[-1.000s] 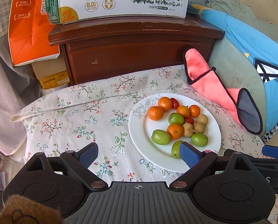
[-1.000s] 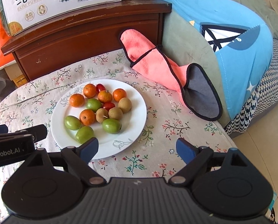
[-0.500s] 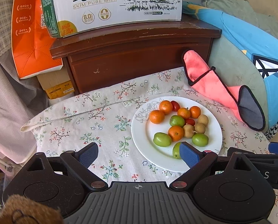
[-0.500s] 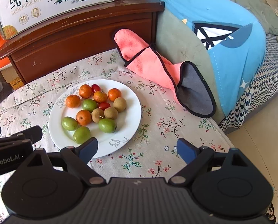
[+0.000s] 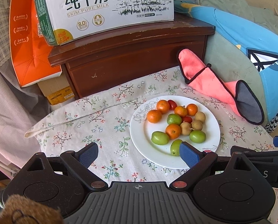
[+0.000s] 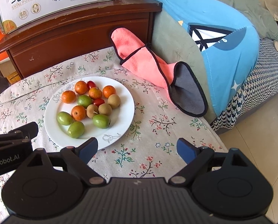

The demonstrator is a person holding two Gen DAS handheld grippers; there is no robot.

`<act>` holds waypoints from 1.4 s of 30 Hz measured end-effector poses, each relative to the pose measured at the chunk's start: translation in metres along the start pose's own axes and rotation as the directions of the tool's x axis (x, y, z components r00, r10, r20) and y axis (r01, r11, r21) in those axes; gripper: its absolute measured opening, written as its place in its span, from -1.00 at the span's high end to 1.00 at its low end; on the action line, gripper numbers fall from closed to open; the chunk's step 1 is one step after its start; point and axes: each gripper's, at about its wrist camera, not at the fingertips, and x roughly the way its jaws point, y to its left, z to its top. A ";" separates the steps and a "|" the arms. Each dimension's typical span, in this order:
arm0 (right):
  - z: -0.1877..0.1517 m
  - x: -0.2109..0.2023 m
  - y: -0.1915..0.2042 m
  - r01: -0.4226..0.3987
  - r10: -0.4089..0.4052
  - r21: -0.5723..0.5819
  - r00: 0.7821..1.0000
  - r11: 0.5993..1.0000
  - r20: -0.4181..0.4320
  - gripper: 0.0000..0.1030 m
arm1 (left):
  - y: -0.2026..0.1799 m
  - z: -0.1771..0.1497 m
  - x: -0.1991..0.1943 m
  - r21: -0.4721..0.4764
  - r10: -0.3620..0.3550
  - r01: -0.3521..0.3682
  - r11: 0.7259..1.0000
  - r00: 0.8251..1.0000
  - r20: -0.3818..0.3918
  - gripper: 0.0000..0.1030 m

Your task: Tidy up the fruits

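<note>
A white plate [image 5: 139,134] [image 6: 124,112] sits on a floral tablecloth and holds mixed fruit: several small oranges [image 5: 154,116] [image 6: 78,113], several green fruits [image 5: 160,138] [image 6: 76,129], three tan longans [image 5: 200,117] [image 6: 114,101] and two red cherry tomatoes [image 5: 172,104] [image 6: 91,84]. My left gripper [image 5: 138,154] is open and empty, held above the cloth in front of the plate's left side. My right gripper [image 6: 137,149] is open and empty, above the cloth to the right of the plate.
A pink and grey cloth [image 5: 213,85] [image 6: 148,63] lies behind the plate against a blue cushion [image 6: 213,37]. A brown nightstand [image 5: 131,56] with a milk carton box [image 5: 105,7] stands behind the table. An orange bag [image 5: 28,46] is at left.
Both grippers have pulled back and up a little, so the plate and nightstand sit lower and farther in view. Both stay open and the fruit has not moved.
</note>
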 end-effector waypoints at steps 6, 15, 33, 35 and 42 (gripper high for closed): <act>-0.002 -0.003 -0.006 0.011 -0.011 0.004 1.000 1.000 -0.001 -0.77 | -0.008 -0.003 -0.002 0.021 -0.012 0.012 1.000 1.000 0.003 -0.84; -0.006 -0.004 -0.015 0.025 -0.025 0.000 1.000 1.000 -0.008 -0.77 | -0.019 -0.006 -0.003 0.050 -0.020 0.020 0.999 1.000 0.003 -0.84; -0.008 0.000 -0.019 0.041 -0.041 -0.006 0.999 0.999 -0.021 -0.77 | -0.025 -0.009 0.000 0.078 -0.005 0.005 0.997 1.000 -0.003 -0.84; -0.008 0.000 -0.019 0.044 -0.044 -0.007 0.999 0.999 -0.021 -0.77 | -0.025 -0.009 0.000 0.080 -0.001 0.002 0.997 1.000 -0.002 -0.84; -0.008 0.001 -0.018 0.045 -0.046 -0.013 0.999 0.999 -0.021 -0.77 | -0.025 -0.009 0.000 0.085 0.010 -0.009 0.996 1.000 0.000 -0.84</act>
